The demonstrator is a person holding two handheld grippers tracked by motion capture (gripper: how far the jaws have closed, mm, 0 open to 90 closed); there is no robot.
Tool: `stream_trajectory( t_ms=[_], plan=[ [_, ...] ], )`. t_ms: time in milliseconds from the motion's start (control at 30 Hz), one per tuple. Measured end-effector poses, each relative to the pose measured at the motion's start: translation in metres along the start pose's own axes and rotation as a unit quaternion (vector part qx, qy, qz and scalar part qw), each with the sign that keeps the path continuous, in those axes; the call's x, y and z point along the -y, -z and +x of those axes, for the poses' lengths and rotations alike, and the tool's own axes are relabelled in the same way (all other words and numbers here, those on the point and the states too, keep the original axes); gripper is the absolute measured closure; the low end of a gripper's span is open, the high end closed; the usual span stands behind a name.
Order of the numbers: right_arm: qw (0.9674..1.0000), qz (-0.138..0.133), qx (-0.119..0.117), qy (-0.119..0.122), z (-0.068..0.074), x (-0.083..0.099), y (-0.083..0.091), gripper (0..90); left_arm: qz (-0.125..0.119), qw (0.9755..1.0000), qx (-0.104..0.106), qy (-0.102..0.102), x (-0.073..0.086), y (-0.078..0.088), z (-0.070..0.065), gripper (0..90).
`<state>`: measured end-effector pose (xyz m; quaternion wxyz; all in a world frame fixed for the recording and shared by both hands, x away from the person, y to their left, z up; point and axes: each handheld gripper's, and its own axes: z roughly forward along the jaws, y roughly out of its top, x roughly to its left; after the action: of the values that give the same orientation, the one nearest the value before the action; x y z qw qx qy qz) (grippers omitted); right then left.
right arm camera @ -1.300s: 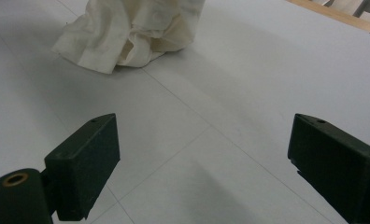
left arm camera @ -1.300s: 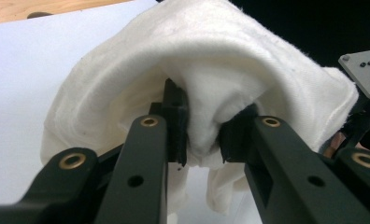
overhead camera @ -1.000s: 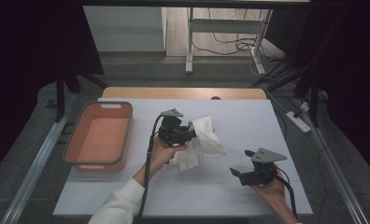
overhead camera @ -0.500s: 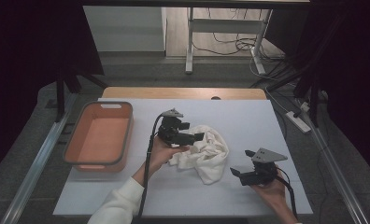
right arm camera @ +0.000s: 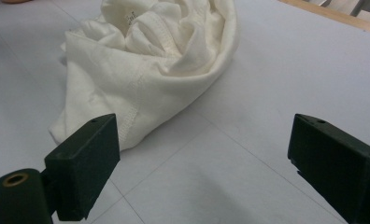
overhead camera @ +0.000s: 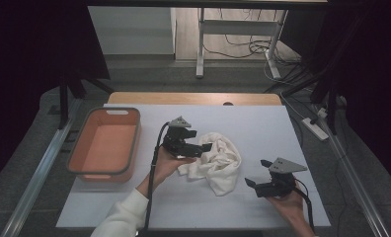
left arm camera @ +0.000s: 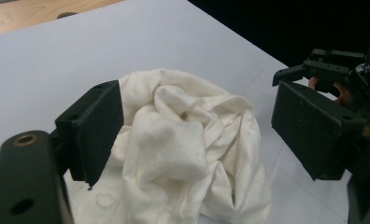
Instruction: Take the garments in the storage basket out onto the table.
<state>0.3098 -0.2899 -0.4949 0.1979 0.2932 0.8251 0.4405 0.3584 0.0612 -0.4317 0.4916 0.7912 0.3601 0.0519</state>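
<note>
A crumpled white cloth (overhead camera: pixel 215 160) lies in a heap on the white table (overhead camera: pixel 257 123), mid-table. My left gripper (overhead camera: pixel 206 148) points at its left side. Its jaws have just been opening and now stand wide, with the top of the cloth (left arm camera: pixel 183 149) between them but untouched by the pads. My left gripper (left arm camera: pixel 197 107) is open. My right gripper (overhead camera: pixel 256 173) hovers near the table's front right, open, nothing between its fingers. It (right arm camera: pixel 202 140) faces the cloth (right arm camera: pixel 150 70), whose hem lies just past its left jaw. The right gripper (left arm camera: pixel 323 65) also shows beyond the cloth.
An orange tub (overhead camera: pixel 104 111) stands at the table's left side. A wooden strip (overhead camera: pixel 193 98) runs along the far edge. Beyond the table are a metal stand and cables on the floor (overhead camera: pixel 243 47).
The left gripper's jaws have opened and let the cloth go; the cloth has dropped from a raised bunch into a wider heap on the table. The right gripper has stayed put.
</note>
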Motion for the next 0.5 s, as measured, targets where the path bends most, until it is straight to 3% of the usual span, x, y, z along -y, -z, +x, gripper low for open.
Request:
stream_trajectory(
  t_ms=[300, 500],
  plan=[
    [0.9999, -0.009, -0.004, -0.010, -0.002, -0.002, 0.003, 9.4, -0.005, 0.9998, -0.018, -0.005, 0.018, 0.023, -0.005, 17.7],
    [0.9998, -0.012, -0.008, -0.009, -0.002, 0.001, 0.005, 9.4, -0.001, 0.9991, -0.042, -0.010, 0.036, 0.038, -0.013, 18.0]
  ],
)
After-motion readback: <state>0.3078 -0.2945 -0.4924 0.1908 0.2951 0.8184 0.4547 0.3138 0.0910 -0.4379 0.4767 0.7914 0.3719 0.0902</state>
